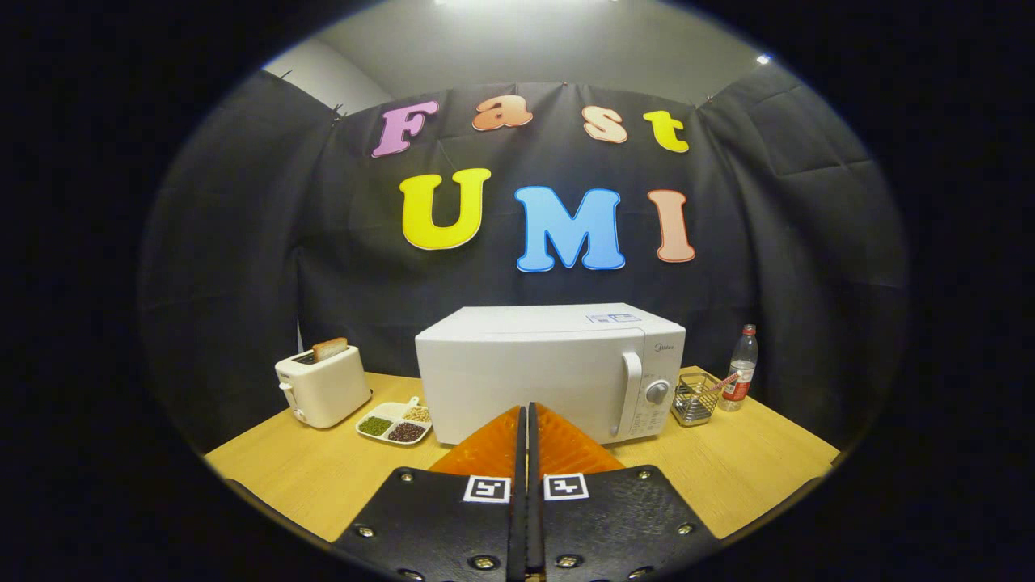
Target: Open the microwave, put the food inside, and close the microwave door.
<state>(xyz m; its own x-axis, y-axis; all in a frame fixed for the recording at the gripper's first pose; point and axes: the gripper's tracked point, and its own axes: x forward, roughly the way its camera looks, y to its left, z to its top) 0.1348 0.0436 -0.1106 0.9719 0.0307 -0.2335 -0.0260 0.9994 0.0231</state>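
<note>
A white microwave [550,368] stands on the wooden table [307,477], straight beyond my fingers, with its door closed. Its vertical handle [629,392] and a round knob [657,392] are on its right side. To the left of the microwave lies a white divided plate [396,422] holding green, tan and dark food in separate sections. My gripper [527,411] is shut with nothing between its fingers; the tips point at the lower front of the microwave and stay well short of it.
A white toaster [323,385] with a slice of bread in it stands at the table's left. Right of the microwave are a wire basket [695,400] and a plastic bottle [741,368]. Black cloth walls close the booth behind.
</note>
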